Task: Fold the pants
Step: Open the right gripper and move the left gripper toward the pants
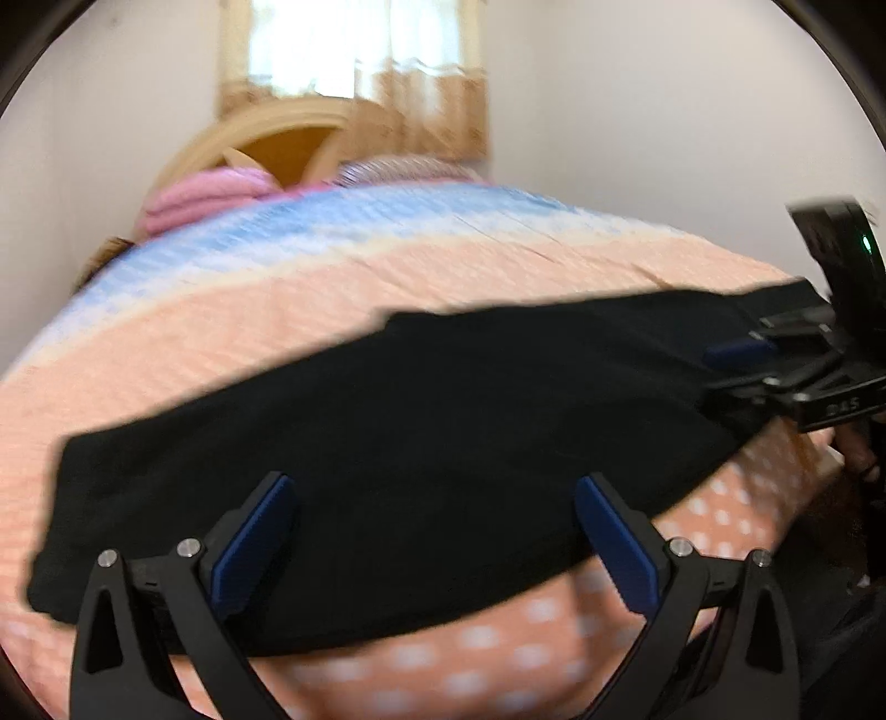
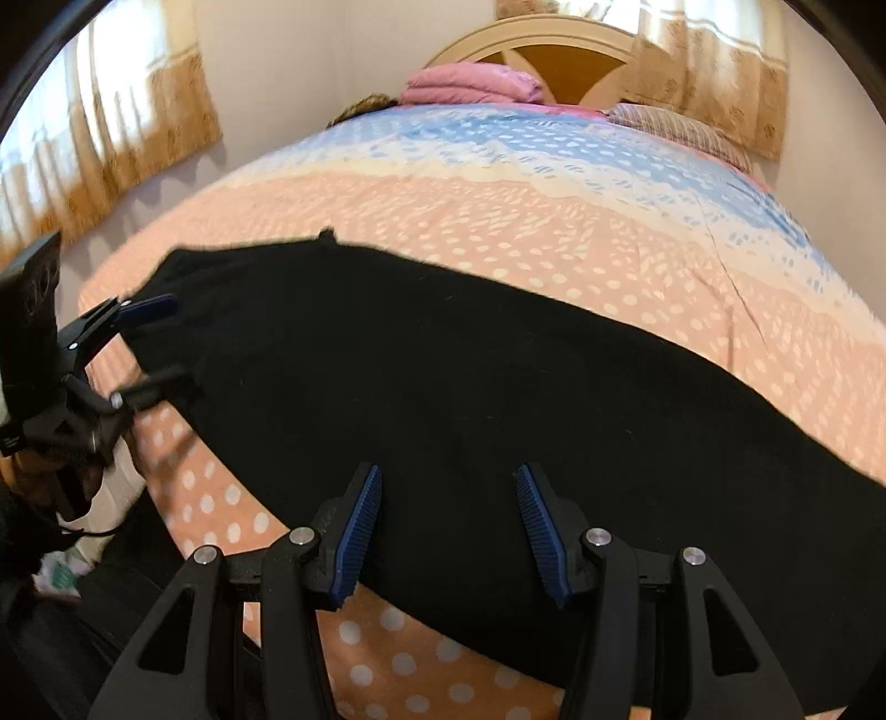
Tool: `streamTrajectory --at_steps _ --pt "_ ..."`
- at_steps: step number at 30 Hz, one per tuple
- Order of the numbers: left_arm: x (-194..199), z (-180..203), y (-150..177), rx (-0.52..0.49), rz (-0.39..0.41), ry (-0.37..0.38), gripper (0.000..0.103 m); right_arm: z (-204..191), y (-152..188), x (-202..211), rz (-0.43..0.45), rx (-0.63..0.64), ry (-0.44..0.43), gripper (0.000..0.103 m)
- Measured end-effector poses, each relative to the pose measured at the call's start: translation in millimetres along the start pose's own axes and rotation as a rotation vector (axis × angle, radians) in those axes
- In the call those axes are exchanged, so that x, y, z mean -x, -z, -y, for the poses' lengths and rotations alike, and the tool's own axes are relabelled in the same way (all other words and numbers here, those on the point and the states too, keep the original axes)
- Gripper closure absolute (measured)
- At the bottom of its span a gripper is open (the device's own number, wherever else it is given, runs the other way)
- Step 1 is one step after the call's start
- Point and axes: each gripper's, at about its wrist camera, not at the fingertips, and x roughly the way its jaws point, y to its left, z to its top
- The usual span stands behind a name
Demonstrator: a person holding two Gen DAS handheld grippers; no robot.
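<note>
The black pants [image 2: 470,399] lay spread as a long band across the near part of the bedspread [image 2: 498,221], well short of the headboard [image 2: 554,50] at the far end. The left gripper [image 1: 432,526] hung over the near edge of the pants with its blue pads [image 1: 255,543] spread wide and nothing between them. The right gripper [image 2: 448,526] hung likewise over the near edge, its jaws parted and holding nothing. In the left wrist view, which was blurred, the right gripper's fingers [image 1: 742,350] seemed to lie on or just above one end of the pants; contact could not be told. A folded pink blanket [image 2: 470,83] and a striped pillow [image 2: 675,127] lay just before the headboard, with curtains [image 2: 111,138] on the walls beside it.
</note>
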Motion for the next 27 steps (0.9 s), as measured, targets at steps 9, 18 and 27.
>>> streamTrajectory --at_steps 9,18,27 --pt "11.4 -127.8 18.6 0.271 -0.042 -0.273 0.000 -1.2 9.0 -2.9 0.050 -0.033 0.009 0.050" --pt "-0.2 -143.6 41.7 0.309 -0.052 -0.273 0.000 53.8 27.3 50.7 0.139 -0.166 0.067 0.050" --pt "18.4 -122.1 18.4 0.306 -0.014 -0.340 0.000 212.6 95.1 174.1 0.284 -0.534 0.317 0.050"
